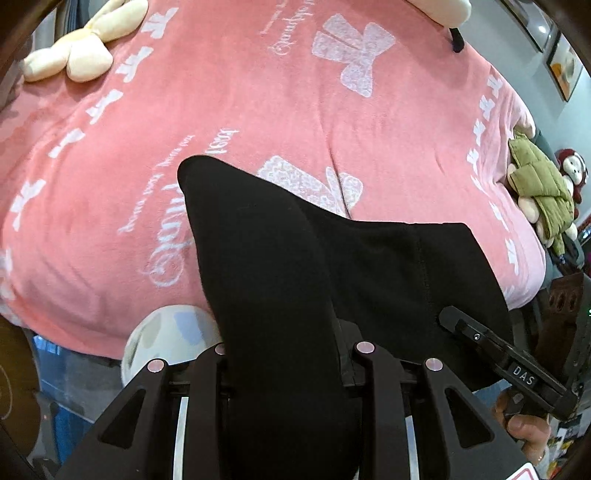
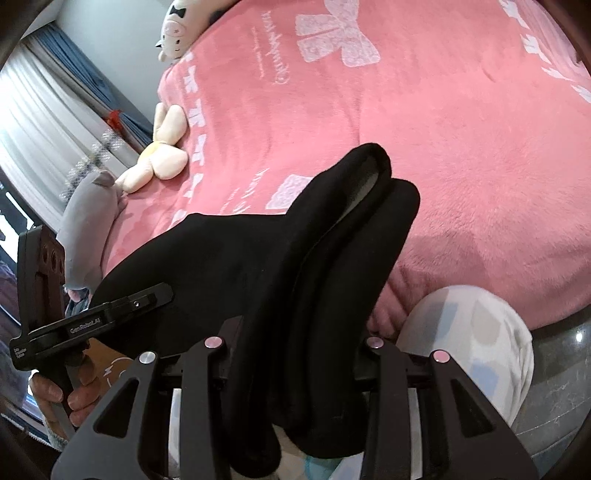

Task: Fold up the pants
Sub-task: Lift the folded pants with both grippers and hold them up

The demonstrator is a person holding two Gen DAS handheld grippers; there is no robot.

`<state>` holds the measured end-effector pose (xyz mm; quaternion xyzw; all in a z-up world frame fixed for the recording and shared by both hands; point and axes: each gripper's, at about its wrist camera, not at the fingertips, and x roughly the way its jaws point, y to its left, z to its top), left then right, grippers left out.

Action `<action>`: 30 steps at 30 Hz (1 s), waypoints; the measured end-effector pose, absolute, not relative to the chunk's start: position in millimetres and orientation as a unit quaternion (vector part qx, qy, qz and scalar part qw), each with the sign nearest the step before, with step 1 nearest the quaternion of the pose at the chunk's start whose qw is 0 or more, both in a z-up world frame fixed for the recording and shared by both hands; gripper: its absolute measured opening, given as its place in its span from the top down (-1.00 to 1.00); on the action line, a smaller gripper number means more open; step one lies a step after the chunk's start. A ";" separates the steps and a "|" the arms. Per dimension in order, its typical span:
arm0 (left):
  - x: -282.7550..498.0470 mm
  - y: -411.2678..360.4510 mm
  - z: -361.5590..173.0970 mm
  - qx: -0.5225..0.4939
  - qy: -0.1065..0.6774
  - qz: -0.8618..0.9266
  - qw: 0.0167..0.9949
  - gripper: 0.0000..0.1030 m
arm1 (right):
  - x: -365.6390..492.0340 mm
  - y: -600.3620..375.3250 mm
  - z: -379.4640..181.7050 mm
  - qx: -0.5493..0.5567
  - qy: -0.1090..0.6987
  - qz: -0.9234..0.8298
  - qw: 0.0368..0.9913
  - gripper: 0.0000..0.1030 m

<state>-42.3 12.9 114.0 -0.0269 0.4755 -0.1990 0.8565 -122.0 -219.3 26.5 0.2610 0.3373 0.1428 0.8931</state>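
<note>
The black pants (image 1: 369, 266) hang stretched between my two grippers above the near edge of a pink bed. My left gripper (image 1: 288, 354) is shut on one end of the pants, and the cloth drapes over its fingers and hides the tips. My right gripper (image 2: 295, 347) is shut on the other end of the pants (image 2: 295, 258), where doubled folds bunch up between the fingers. The right gripper also shows in the left wrist view (image 1: 502, 354) at the lower right, and the left gripper shows in the right wrist view (image 2: 99, 317) at the lower left.
The bed is covered by a pink blanket (image 1: 258, 92) with white bows. A cream plush toy (image 1: 85, 44) lies at its far left, a plush in a green jacket (image 1: 543, 192) at the right edge. A grey plush (image 2: 85, 221) and a cow plush (image 2: 177, 33) lie along the side.
</note>
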 end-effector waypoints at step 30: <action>-63.7 1.3 262.0 -0.018 0.282 -0.241 0.928 0.51 | -152.6 -232.2 182.6 0.206 0.125 0.156 0.958 0.32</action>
